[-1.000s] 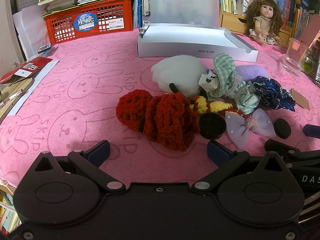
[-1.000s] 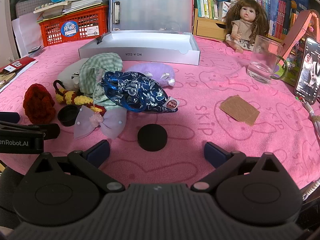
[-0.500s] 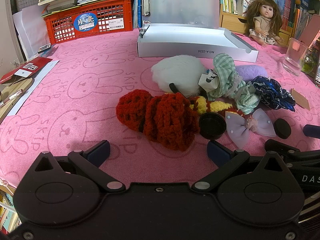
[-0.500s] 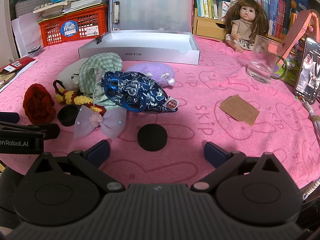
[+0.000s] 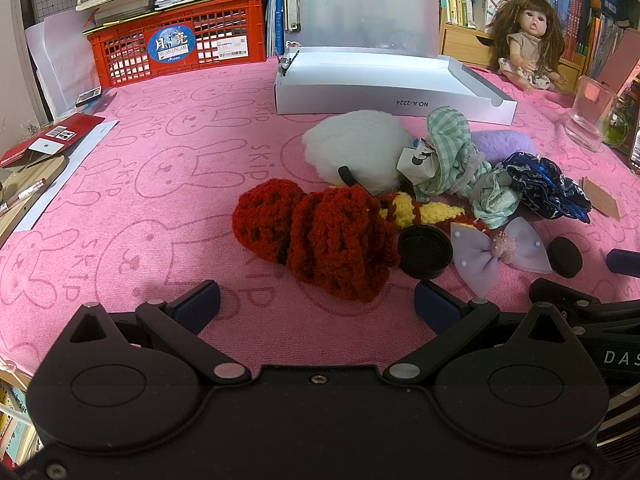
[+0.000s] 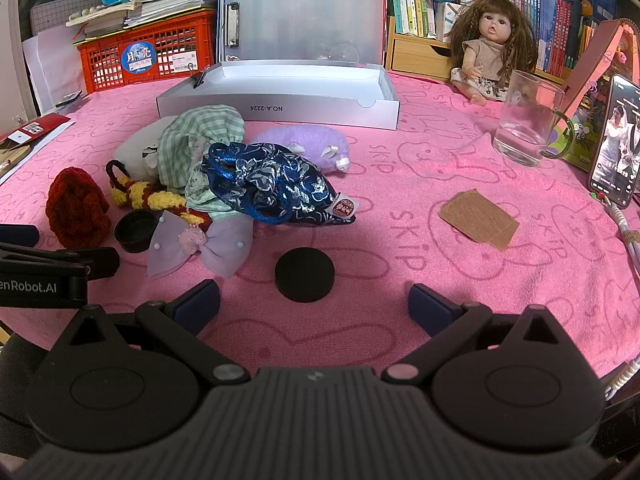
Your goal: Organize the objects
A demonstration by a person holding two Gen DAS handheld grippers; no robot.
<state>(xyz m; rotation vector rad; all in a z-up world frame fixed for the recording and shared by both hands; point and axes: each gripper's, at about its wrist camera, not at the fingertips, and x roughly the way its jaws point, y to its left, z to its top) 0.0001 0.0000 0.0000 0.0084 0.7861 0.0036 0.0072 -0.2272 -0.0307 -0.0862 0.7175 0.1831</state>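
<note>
A heap of soft items lies mid-table: a red crochet piece (image 5: pixel 320 240), a white plush (image 5: pixel 356 152), a green checked pouch (image 5: pixel 448 140), a blue brocade pouch (image 6: pixel 272 184), a purple plush (image 6: pixel 304 144), a lilac bow (image 6: pixel 200 244), a black cup (image 6: pixel 136 230) and a black round lid (image 6: pixel 304 280). An open white box (image 6: pixel 280 100) stands behind them. My left gripper (image 5: pixel 316 304) is open, just in front of the red crochet. My right gripper (image 6: pixel 314 302) is open, with the black lid just ahead between its fingers.
A doll (image 6: pixel 488 52), a glass mug (image 6: pixel 524 120), a phone (image 6: pixel 616 148) and a brown card (image 6: pixel 476 220) are at the right. A red crate (image 5: pixel 176 48) with books stands at the back left. Papers (image 5: pixel 52 140) lie at the left edge.
</note>
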